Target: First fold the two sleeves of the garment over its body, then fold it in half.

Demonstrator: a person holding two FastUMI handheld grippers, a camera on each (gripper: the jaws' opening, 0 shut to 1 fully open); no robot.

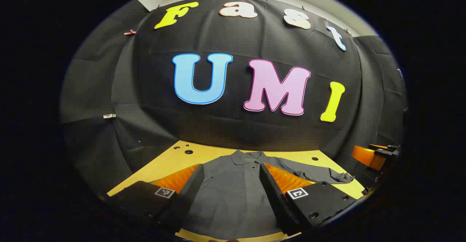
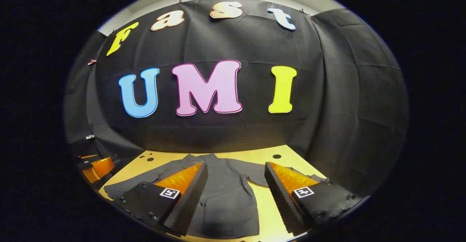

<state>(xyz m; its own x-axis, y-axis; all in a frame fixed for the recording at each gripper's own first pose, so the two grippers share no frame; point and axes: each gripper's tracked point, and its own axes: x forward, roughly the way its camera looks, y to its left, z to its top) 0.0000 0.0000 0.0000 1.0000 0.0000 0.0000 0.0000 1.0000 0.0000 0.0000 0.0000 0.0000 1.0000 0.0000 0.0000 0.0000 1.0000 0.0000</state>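
Two square black-and-white marker tags can be seen on each hand-held gripper, one per finger, and no readable brand writing can be made out on the garment (image 1: pixel 233 194) or the bench (image 1: pixel 171 162). Underneath everything a yellow wooden bench is seen, with a few round holes near its far edge, and the booth is closed in behind by black cloth, with a strip of pale wall above it. A dark grey collared shirt is laid flat on the bench, collar pointed toward the cloth wall, and one sleeve (image 1: pixel 320 174) is stretched out to the side in the left gripper view. The left hand-held gripper (image 1: pixel 231 178) is held wide open above the shirt's body, nothing pinched between its fingers. The right hand-held gripper (image 2: pixel 236 174) is likewise spread open, hovering over the shirt's side edge where bare bench shows next to the fabric (image 2: pixel 225 198). An orange-and-black bit of the other hand-held gripper is caught at the edge of each view.
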